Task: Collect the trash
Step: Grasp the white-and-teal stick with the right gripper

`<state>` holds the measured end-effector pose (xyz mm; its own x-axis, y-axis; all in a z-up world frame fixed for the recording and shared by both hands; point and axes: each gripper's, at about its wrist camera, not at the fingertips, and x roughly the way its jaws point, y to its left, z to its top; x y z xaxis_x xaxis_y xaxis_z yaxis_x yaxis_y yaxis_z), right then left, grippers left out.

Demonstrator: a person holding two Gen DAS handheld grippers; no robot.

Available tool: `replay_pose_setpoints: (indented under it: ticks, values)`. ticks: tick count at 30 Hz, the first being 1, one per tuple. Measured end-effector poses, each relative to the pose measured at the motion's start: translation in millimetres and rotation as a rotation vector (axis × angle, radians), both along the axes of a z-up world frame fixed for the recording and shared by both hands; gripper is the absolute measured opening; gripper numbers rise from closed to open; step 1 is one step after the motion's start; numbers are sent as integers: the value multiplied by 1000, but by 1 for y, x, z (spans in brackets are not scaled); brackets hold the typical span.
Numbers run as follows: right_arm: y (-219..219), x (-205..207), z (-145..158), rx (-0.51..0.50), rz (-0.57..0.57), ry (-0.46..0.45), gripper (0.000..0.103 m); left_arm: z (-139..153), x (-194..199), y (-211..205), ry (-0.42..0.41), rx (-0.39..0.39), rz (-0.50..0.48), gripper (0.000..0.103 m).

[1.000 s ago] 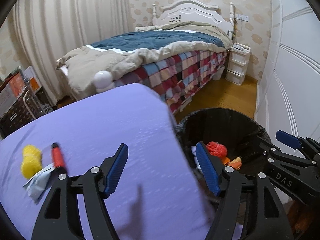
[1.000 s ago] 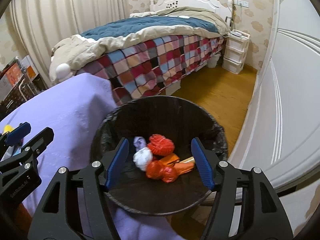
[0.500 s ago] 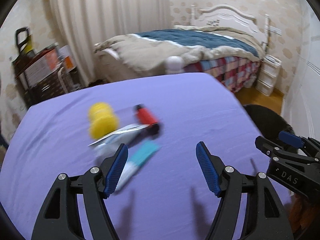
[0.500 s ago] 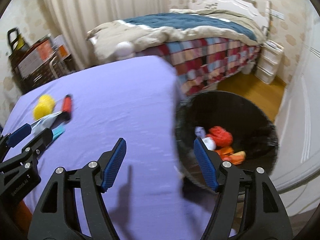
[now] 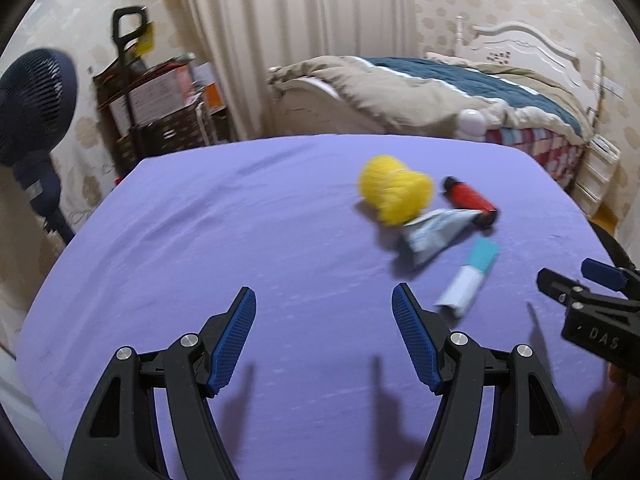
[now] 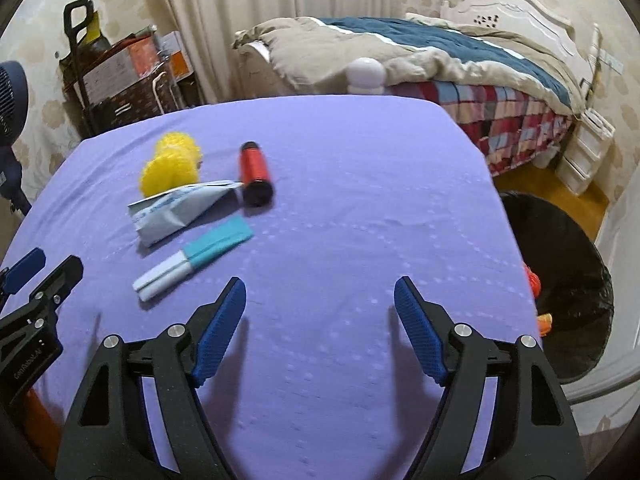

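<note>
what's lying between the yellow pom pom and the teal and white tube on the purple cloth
In the right wrist view, a crumpled blue-grey packet lies between the yellow pom pom and the teal and white tube.

On the bench (image 6: 360, 208) a pompom (image 6: 170, 166) lay left of a canister (image 6: 254, 174), a pouch (image 6: 180, 208) before both, a packet (image 6: 194, 262) nearer still. A bin (image 6: 560, 280) stood right of the bench, the bed (image 6: 420, 52) behind.

Both wrist views look forward and slightly down, low over the purple-covered bench (image 5: 240, 220) toward the bed (image 6: 460, 52). The left view sits further left; the right also catches the black bin (image 6: 568, 280). Both share the litter cluster.
</note>
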<state>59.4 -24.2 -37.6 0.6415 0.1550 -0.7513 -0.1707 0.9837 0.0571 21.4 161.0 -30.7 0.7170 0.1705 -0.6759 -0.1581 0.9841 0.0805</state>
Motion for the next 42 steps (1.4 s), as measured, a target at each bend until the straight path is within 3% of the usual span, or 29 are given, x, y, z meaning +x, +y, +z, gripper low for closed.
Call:
replay_pose_setpoints:
  ticks: [13, 19, 27, 35, 42]
  values:
    - [54, 16, 2, 17, 27, 20, 76, -1, -13, 59, -10, -30, 109, 69]
    - [80, 24, -7, -85, 48, 53, 80, -4, -13, 62, -8, -51, 117, 69]
    - [57, 20, -12, -84, 29, 79, 80, -4, -10, 54, -10, -76, 90, 69]
    - [47, 22, -9, -66, 66, 57, 57, -6, -3, 34, -7, -73, 41, 69]
    - [55, 18, -8, -96, 139, 32, 24, -7, 7, 19, 0, -83, 6, 69]
